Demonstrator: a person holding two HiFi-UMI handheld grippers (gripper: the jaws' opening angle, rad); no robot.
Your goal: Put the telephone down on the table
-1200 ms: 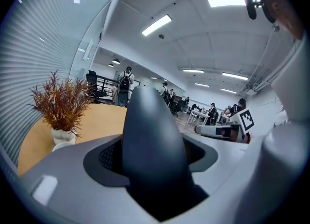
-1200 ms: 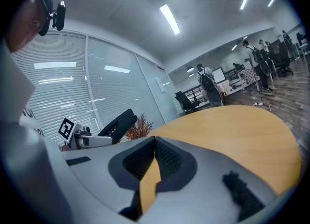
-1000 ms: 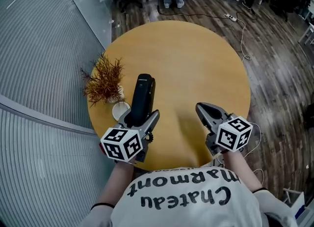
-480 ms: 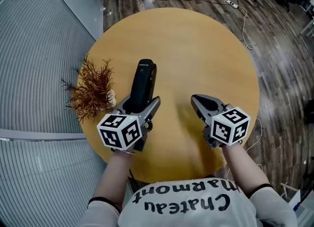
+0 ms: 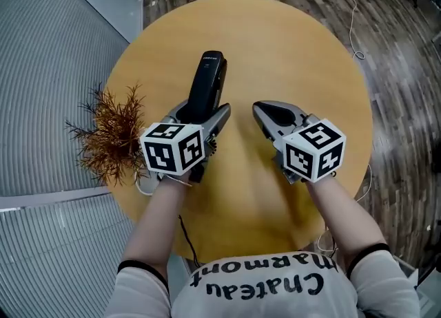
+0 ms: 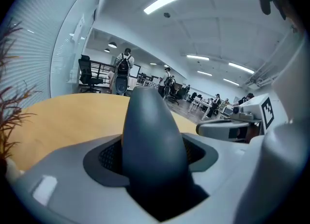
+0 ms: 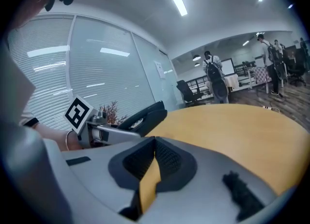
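A black telephone handset [image 5: 208,82] sticks forward out of my left gripper [image 5: 200,113], which is shut on its near end. The handset hangs slightly tilted over the left half of the round wooden table [image 5: 296,41]. In the left gripper view the telephone [image 6: 152,140] fills the space between the jaws. In the right gripper view the telephone [image 7: 147,116] sits at the left, a little above the tabletop. My right gripper [image 5: 260,110] hovers beside it to the right, jaws together with nothing in them [image 7: 154,143].
A dried brown plant [image 5: 110,134] in a small pot stands at the table's left edge, close to my left gripper. A glass wall with blinds [image 5: 48,69] runs along the left. Cables lie on the wooden floor [image 5: 400,69] beyond the table.
Both grippers have moved forward from the table's near edge toward its middle. The telephone has stayed in the left gripper throughout. The right gripper has stayed shut.
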